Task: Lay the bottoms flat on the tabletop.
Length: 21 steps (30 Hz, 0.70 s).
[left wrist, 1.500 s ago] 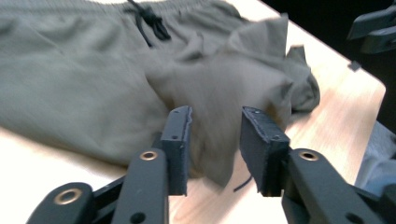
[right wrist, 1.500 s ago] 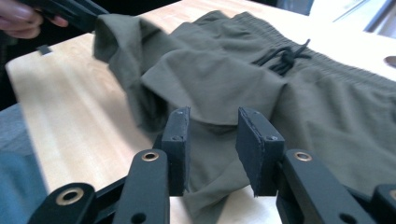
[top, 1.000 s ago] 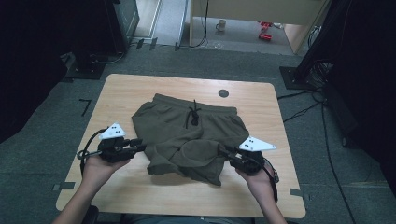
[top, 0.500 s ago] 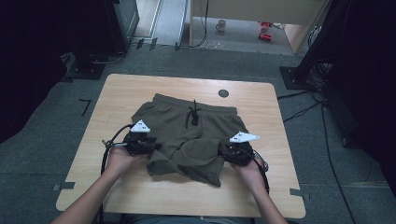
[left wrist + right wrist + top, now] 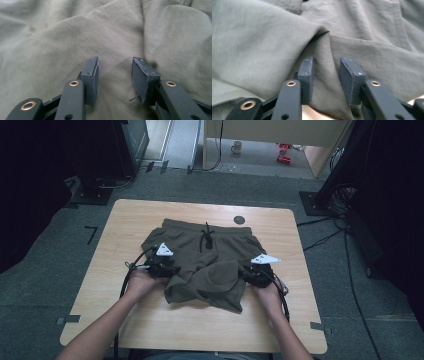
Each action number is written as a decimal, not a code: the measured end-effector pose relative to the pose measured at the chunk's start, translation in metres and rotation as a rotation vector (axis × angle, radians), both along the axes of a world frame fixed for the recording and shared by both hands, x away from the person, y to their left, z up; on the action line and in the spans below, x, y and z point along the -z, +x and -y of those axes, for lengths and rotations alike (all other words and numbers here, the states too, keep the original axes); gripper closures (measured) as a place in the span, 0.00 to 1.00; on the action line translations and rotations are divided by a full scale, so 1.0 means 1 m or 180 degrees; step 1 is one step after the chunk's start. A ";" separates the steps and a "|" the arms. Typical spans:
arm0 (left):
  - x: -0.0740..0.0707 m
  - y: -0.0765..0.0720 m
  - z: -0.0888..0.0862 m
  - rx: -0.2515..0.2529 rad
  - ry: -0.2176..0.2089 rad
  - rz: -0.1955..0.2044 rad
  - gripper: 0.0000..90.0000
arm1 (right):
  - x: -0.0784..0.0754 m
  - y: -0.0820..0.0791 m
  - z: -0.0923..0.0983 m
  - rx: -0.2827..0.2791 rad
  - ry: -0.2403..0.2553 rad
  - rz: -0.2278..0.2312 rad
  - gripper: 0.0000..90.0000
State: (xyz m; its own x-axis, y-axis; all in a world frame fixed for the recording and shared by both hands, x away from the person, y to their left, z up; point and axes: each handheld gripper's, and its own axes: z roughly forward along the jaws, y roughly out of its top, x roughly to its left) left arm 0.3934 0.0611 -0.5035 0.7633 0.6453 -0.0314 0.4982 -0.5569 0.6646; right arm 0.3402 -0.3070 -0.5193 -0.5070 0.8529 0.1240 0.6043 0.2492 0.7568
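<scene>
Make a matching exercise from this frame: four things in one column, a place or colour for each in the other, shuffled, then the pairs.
Things:
1. shorts
2. drawstring
3. left gripper
4. round dark disc

Places or colours:
A. on bare wood of the table, beyond the waistband
B. olive green, crumpled at mid-table
C. at the garment's left edge, jaws apart over the cloth
D. black, hanging from the middle of the waistband

Pairs: 1-B, 2-D, 3-C, 4-A
</scene>
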 end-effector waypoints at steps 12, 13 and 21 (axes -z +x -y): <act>0.006 0.058 0.001 -0.0338 -0.0320 0.0027 0.74 | 0.002 0.039 -0.003 0.0241 -0.0023 0.0094 0.71; 0.006 0.058 0.001 -0.0338 -0.0320 0.0027 0.74 | 0.002 0.039 -0.003 0.0241 -0.0023 0.0094 0.71; -0.012 0.066 0.009 -0.0247 -0.0088 0.0076 0.66 | 0.002 0.033 -0.007 0.0195 -0.0063 0.0113 0.61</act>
State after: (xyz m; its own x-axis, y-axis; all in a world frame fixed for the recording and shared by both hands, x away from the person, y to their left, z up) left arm 0.4595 0.0516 -0.4920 0.7117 0.7017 -0.0324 0.5230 -0.4985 0.6914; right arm 0.3730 -0.2998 -0.5217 -0.4576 0.8846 0.0897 0.5918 0.2277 0.7733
